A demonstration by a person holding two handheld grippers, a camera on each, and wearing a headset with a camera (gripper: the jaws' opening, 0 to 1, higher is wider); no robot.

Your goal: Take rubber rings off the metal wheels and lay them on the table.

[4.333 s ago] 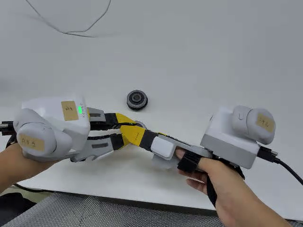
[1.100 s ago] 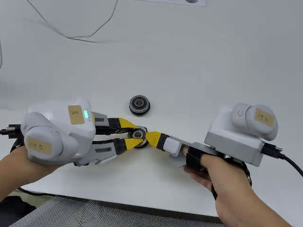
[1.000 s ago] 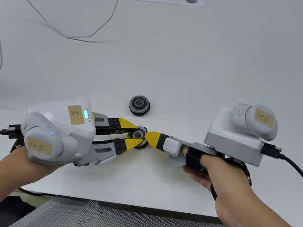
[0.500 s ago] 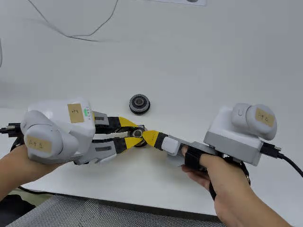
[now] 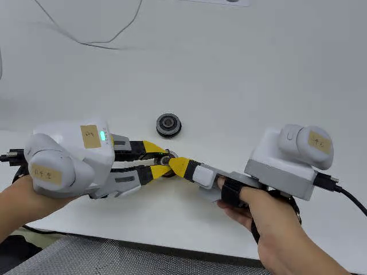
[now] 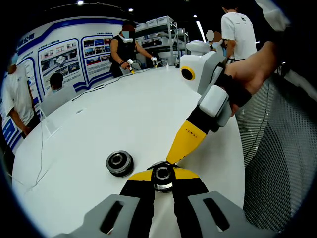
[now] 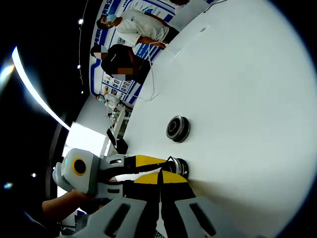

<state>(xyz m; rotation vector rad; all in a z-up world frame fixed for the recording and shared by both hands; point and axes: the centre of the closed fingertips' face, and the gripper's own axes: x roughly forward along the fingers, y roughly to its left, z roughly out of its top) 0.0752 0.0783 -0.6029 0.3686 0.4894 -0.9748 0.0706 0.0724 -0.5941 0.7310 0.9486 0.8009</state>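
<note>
Between left gripper point(image 5: 156, 161) jaws: metal wheel point(image 6: 162, 174), pinched, near the table point(image 5: 241, 86) front edge. Right gripper point(image 7: 160, 174) jaws pressed together at its rim, nipping the rubber ring point(image 7: 172, 159). Second wheel point(image 5: 168, 124) lies on table just beyond.

Head view: bright, even light from above falls on the white tabletop point(image 5: 246, 80), whose far part is nearly washed out. Shadows are soft and pale, one lying close under the second wheel point(image 5: 167, 125). The focus is sharp, with no motion blur.

Left gripper view: fisheye distortion bends the tabletop edge. The ceiling lamps point(image 6: 80, 3) show as small bright dots. The held wheel point(image 6: 162, 174) is crisp, and the background is softer.

Right gripper view: the frame is rolled. A light strip point(image 7: 30, 85) flares against a dark room, and the tabletop glares white. The fingers point(image 7: 143, 179) near the lens look slightly soft.
</note>
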